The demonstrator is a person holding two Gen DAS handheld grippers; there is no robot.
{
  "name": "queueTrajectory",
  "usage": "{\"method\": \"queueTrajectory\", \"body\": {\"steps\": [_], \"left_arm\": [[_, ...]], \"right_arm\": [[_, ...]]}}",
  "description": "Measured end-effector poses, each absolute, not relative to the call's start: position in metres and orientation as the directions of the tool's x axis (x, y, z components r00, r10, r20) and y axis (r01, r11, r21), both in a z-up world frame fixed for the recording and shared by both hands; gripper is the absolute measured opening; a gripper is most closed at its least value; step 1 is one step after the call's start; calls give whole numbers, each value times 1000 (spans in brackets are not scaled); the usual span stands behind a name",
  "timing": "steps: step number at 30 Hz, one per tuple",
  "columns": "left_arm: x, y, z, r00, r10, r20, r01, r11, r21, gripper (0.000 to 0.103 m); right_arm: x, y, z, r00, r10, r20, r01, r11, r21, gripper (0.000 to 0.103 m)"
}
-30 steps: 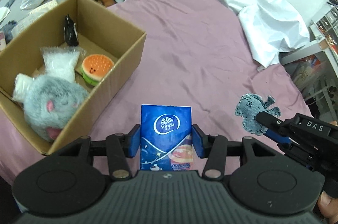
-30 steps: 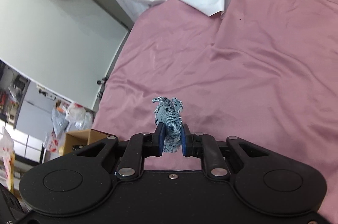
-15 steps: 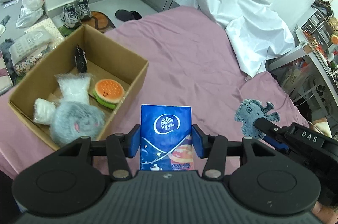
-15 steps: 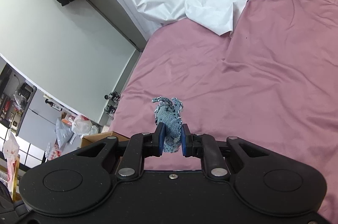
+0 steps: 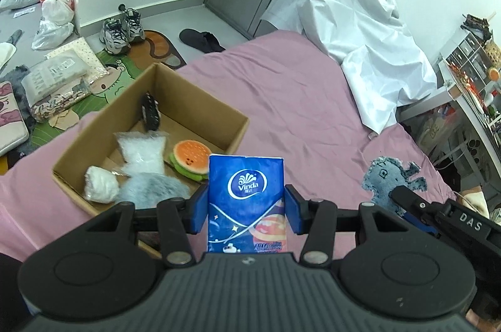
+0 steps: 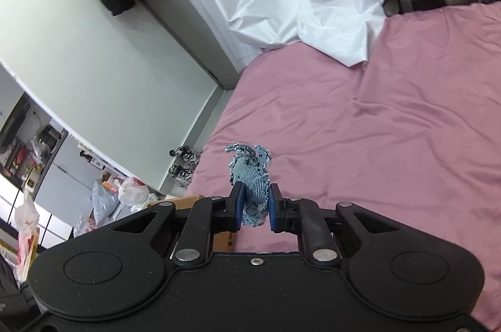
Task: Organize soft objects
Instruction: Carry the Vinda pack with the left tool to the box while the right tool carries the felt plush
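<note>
both hands have risen off the bed (image 5: pixel 307 100). left gripper (image 5: pixel 246 208) clamps tissue pack (image 5: pixel 246 194); right gripper (image 6: pixel 253 206) pinches denim toy (image 6: pixel 252 178). box (image 5: pixel 231 133) at the bed's left edge now lower in view; drop-off looks next.

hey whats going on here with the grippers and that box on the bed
A person is tidying soft things into an open cardboard box on a pink bedsheet. The left gripper is shut on a blue Vinda tissue pack, held above the sheet near the box. The right gripper is shut on a small blue denim fabric toy. Already in the box: an orange burger-shaped squishy, a grey fluffy plush and clear plastic bags.
</note>
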State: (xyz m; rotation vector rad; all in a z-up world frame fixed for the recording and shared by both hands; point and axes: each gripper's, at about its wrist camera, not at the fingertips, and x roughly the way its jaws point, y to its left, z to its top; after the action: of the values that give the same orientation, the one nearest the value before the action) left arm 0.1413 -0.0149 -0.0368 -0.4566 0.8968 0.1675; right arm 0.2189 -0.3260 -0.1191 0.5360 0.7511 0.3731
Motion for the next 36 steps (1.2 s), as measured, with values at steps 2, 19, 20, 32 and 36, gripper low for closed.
{"method": "queueTrajectory", "body": {"steps": [2,19,20,32,36], "left_arm": [[140,-8,-32,625,-38,-780,-329,893,-308,49],[142,57,-18,646,32,-763,-395,869,-298,49],[143,61,-19,644,33,-765,-399,867,-299,49],[150,87,-42,609,27,-793,-432,849,-303,49],[152,94,-51,589,28,-808,-447,844,-296,52]], "right_arm": [[216,-322,-115,678,504,-535,-141,804,578,16],[209,-289,-98,665,534,-522,-227,810,540,16],[209,-286,-98,663,535,-524,-231,812,536,16],[209,-255,-102,640,541,-546,-264,822,505,16],[211,-242,-101,632,550,-546,-288,820,494,16]]}}
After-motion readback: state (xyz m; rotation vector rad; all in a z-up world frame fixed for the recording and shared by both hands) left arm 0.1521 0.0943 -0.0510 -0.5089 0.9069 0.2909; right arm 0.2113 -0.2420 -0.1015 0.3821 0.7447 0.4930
